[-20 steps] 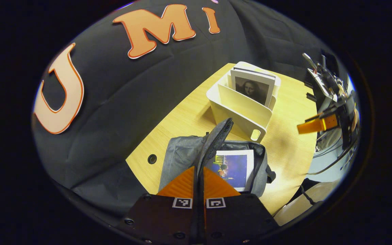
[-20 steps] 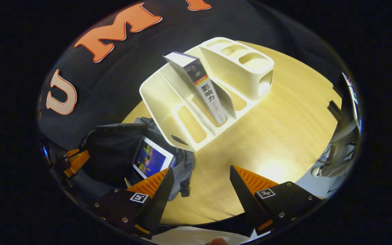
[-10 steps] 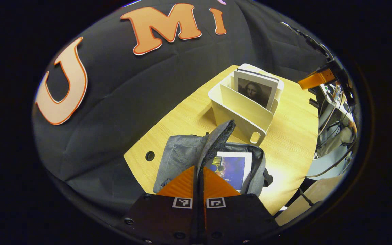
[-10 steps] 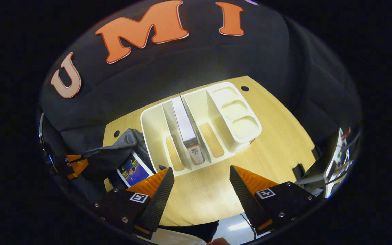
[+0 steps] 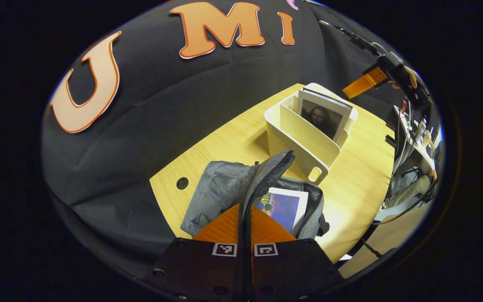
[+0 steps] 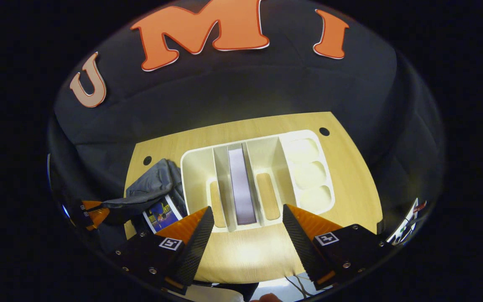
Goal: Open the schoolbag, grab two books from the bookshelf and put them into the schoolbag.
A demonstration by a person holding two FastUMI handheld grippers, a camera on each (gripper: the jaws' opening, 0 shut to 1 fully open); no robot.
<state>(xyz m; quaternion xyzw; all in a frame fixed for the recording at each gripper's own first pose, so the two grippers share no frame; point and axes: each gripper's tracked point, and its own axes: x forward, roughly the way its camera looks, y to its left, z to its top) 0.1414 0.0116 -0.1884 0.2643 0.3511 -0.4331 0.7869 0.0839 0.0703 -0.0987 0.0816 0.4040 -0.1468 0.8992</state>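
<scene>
Above the bookshelf [image 6: 191,167] the right gripper [image 6: 247,218] hovered spread, aligned over the remaining book [image 6: 241,188]; the left gripper [image 5: 245,218], apparently pinching the schoolbag flap [image 5: 268,172], held the opening clear.

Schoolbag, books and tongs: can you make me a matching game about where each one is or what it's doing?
Things:
1. schoolbag
2. book with the blue cover
3. book with the portrait cover
4. right tongs

States:
A. standing in the white bookshelf
B. open, above the shelf
C. lying inside the bag
D. flap held up by the left tongs

Pairs: 1-D, 2-C, 3-A, 4-B
</scene>
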